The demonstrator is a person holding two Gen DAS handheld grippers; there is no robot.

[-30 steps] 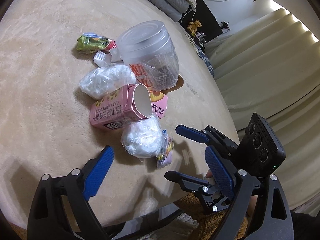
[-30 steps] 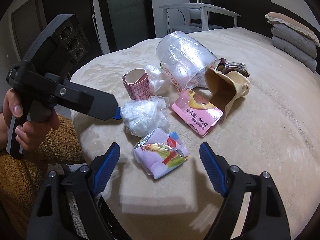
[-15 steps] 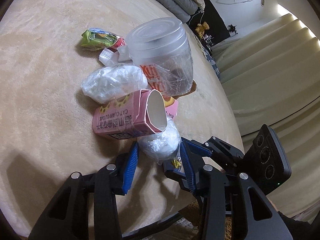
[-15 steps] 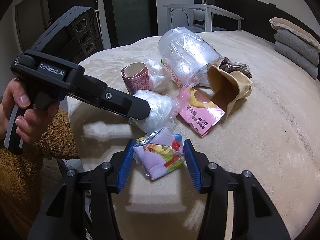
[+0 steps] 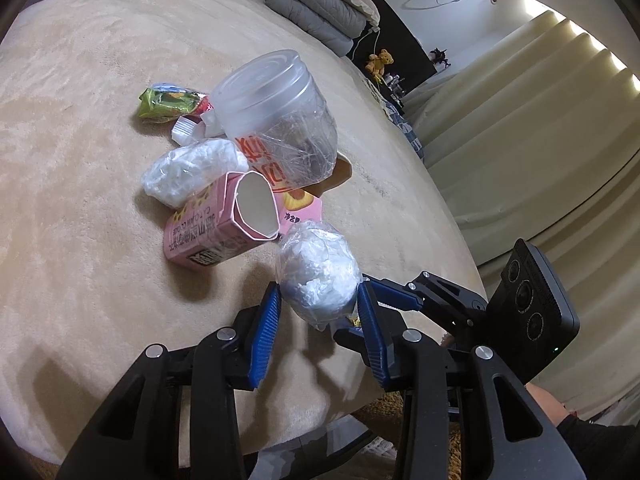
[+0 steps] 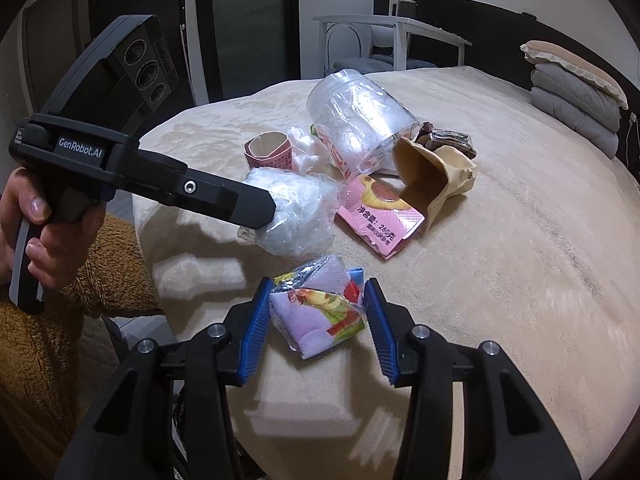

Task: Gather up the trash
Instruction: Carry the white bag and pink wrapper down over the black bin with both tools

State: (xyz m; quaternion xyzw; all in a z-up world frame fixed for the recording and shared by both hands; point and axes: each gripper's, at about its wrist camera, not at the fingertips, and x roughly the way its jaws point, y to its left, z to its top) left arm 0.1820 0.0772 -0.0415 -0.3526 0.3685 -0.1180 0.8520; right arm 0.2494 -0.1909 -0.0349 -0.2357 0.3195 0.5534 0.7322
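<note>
Trash lies in a loose heap on the beige blanket of a bed (image 5: 80, 128), near its edge. Left tongs (image 5: 318, 312) are closed on a clear plastic bag stuffed with white crumpled tissue (image 5: 318, 278); the blue pads press both sides of the bag, which appears raised just above the blanket with a shadow beneath it. In the right wrist view the same bag (image 6: 296, 216) shows at the tip of the left tongs, translucent and wrinkled. Right tongs (image 6: 316, 312) are narrowed onto a flat crumpled wrapper (image 6: 320, 312), lilac with yellow, green and red print and a blue edge; both pads touch its sides, and it sits low over the blanket. Whether it rests on the blanket cannot be told. Behind the held items, a pink carton (image 5: 224, 216) lies on its side with its open, white-lined end facing the left camera. A second bag of white tissue (image 5: 192, 170) lies just beside the carton. A clear plastic jar (image 5: 276, 116) lies tilted against the heap, wrinkled film showing inside it and a red-lettered label along its lower side. A flattened pink box with printed text (image 6: 380, 216) lies near the jar, touching an open tan paper bag (image 6: 436, 168). A green snack wrapper (image 5: 172, 104) lies at the far side of the heap. Folded grey bedding (image 5: 320, 12) is stacked at the far end of the bed.
</note>
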